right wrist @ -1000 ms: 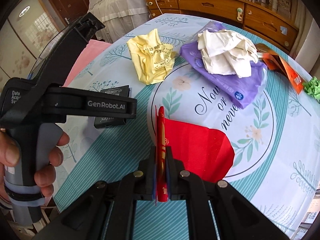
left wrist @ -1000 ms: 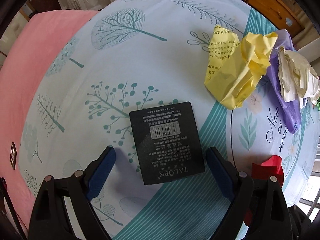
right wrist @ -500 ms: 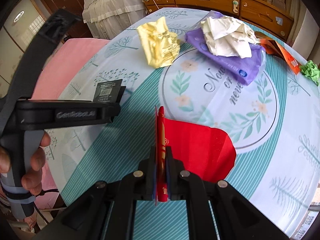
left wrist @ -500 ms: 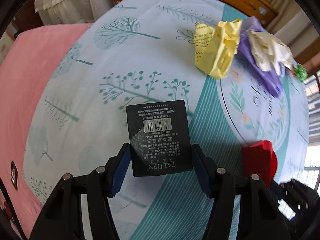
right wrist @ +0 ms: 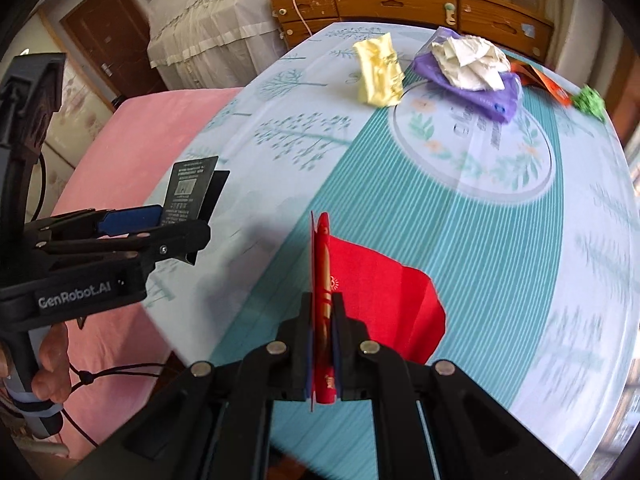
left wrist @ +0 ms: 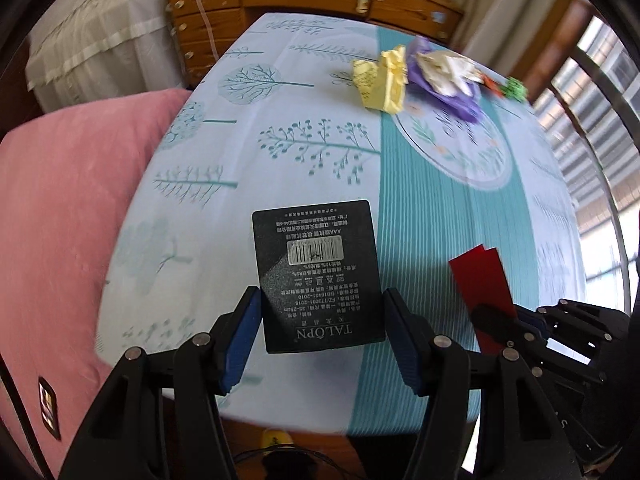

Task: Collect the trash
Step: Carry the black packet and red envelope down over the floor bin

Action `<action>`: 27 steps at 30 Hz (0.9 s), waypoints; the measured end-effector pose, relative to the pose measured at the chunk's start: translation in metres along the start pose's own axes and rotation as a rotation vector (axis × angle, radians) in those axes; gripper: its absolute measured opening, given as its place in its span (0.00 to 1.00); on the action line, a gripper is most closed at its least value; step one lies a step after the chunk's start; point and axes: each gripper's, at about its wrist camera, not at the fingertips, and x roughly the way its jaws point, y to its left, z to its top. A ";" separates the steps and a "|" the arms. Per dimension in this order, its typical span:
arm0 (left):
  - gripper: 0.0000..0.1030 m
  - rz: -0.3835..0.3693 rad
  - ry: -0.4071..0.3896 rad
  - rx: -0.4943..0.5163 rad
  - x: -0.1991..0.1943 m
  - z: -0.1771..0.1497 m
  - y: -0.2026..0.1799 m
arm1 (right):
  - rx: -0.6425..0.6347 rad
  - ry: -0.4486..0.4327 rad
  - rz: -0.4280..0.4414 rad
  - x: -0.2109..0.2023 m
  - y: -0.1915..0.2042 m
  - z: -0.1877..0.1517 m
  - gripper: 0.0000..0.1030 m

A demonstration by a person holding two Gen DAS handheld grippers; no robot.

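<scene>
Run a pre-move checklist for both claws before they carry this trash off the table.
1. Left claw gripping the black card: ok, blue pads press both side edges.
2. Black card clear of the tablecloth: ok, the right wrist view shows it lifted near the edge.
3. Right claw shut on the red envelope: ok, pinched by its folded edge, the rest hanging free.
4. The two claws apart: ok, a gap shows between them.
5. Trash left behind: not ok, yellow paper, white paper on the purple bag, and a green scrap remain.
6. Bin location: cannot tell, none in view.
</scene>
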 end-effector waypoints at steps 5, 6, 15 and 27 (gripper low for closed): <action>0.57 -0.047 -0.005 0.108 -0.026 -0.043 0.022 | 0.092 -0.018 -0.005 -0.011 0.047 -0.046 0.07; 0.57 -0.053 -0.006 0.122 -0.029 -0.049 0.024 | 0.109 -0.024 -0.006 -0.013 0.057 -0.056 0.07; 0.57 -0.111 0.056 0.227 -0.045 -0.120 0.046 | 0.236 0.006 0.008 -0.011 0.112 -0.127 0.07; 0.57 -0.144 0.219 0.235 0.024 -0.191 0.032 | 0.386 0.117 0.012 0.043 0.094 -0.196 0.07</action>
